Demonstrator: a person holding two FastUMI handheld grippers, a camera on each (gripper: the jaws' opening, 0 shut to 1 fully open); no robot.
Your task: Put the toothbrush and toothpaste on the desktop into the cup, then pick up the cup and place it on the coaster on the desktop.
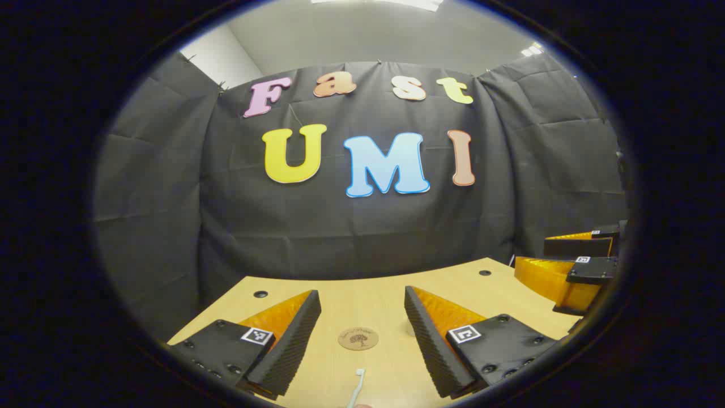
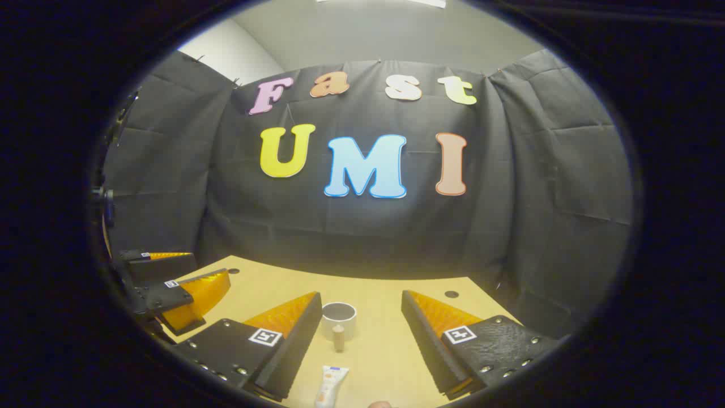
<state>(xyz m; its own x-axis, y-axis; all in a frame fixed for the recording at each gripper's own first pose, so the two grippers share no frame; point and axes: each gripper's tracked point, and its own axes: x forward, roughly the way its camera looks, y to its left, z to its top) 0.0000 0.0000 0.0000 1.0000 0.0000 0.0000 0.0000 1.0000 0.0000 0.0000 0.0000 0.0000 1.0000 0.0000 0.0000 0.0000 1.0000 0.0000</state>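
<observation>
A round brown coaster [image 1: 358, 338] lies on the wooden desktop [image 1: 362, 294] between the fingers of my left gripper [image 1: 362, 323], which is open and holds nothing. A white toothbrush [image 1: 357, 386] lies just in front of it, near the bottom edge. In the right gripper view, a white cup [image 2: 338, 319] with a wooden handle stands upright ahead of my right gripper [image 2: 361, 320], open and holding nothing. A white toothpaste tube [image 2: 331, 385] lies close below the cup. Each gripper also appears off to the side in the other's view: right gripper [image 1: 572, 266], left gripper [image 2: 181, 283].
Black cloth walls close the booth behind and beside the desk. The desktop [image 2: 374, 294] has small dark holes near its far edge, such as the hole [image 1: 260, 294] and the hole [image 2: 451, 294].
</observation>
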